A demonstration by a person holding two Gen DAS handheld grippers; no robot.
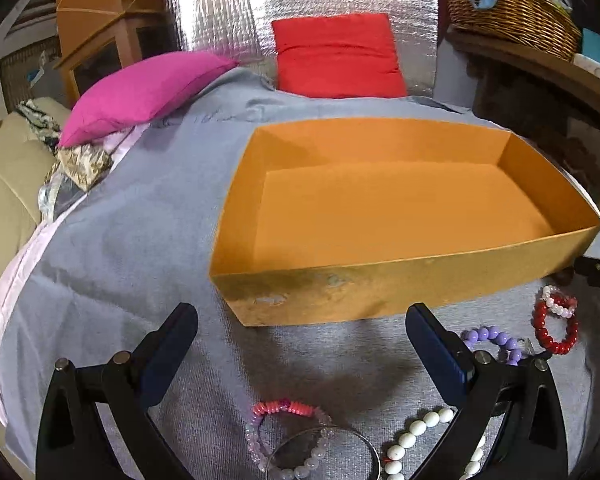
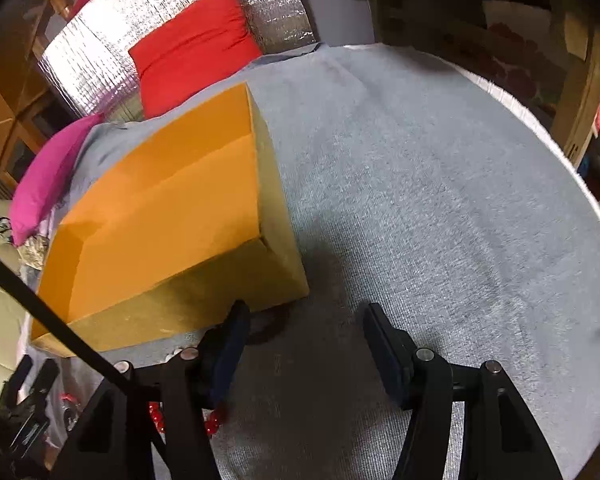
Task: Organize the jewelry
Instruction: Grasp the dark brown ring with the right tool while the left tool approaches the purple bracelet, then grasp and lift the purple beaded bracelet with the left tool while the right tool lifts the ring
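Orange box (image 1: pixel 400 208): open-topped, nothing inside, on the grey cloth (image 1: pixel 120 260), long axis running left to right in the left wrist view. Bracelets on the cloth before its near wall: red (image 1: pixel 556 328), purple (image 1: pixel 496 340), pink (image 1: pixel 284 408), white (image 1: pixel 416 436). Left gripper (image 1: pixel 300 336) spread, nothing between its fingers; right gripper (image 2: pixel 304 332) likewise parted and unloaded beside the box's corner.

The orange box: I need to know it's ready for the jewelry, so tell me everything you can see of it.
The orange box is a shallow, open-topped rectangular tray with no lid in view, seemingly of card with a matte orange lining. Nothing lies inside. Its outer front wall looks duller and scuffed, with pale worn patches. It sits flat on the grey cloth, its long side facing the left tool. The bracelets lie on the cloth in front of it, outside; none visibly touches it.
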